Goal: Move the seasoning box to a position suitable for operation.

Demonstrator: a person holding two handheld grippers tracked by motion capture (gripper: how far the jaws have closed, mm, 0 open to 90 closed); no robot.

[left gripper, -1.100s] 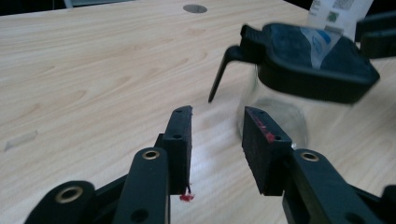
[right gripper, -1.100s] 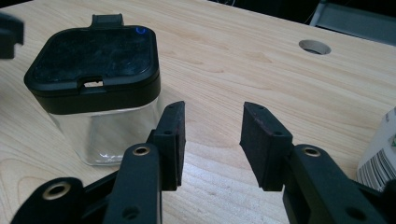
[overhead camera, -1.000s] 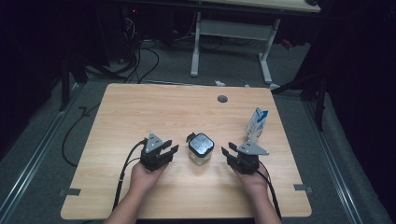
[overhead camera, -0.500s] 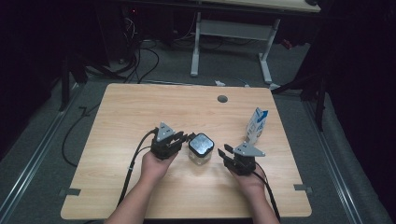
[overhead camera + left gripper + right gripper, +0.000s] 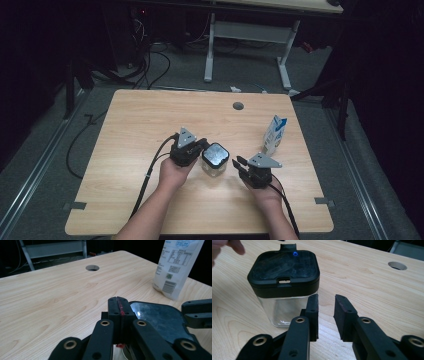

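A clear square jar (image 5: 216, 160) with a black lid (image 5: 284, 270) stands on the wooden table (image 5: 150, 125) near its front middle. My left gripper (image 5: 201, 146) is at the jar's left side. Its jaws have just been closing and now meet with nothing between them, the tips (image 5: 119, 305) right beside the lid (image 5: 160, 317). My right gripper (image 5: 239, 163) rests to the right of the jar. Its jaws have been closing too, but a gap remains, and the gripper (image 5: 326, 303) holds nothing; the jar stands just left of its jaws.
A white and blue carton (image 5: 274, 135) stands upright at the right, behind the right gripper, and appears as a carton (image 5: 175, 267) in the left gripper view. A round cable hole (image 5: 238, 106) lies near the far edge. Desk legs and cables are on the floor beyond.
The left hand has moved right, up to the jar's side, and its jaws have closed together. The right hand has stayed in place with its jaws narrower.
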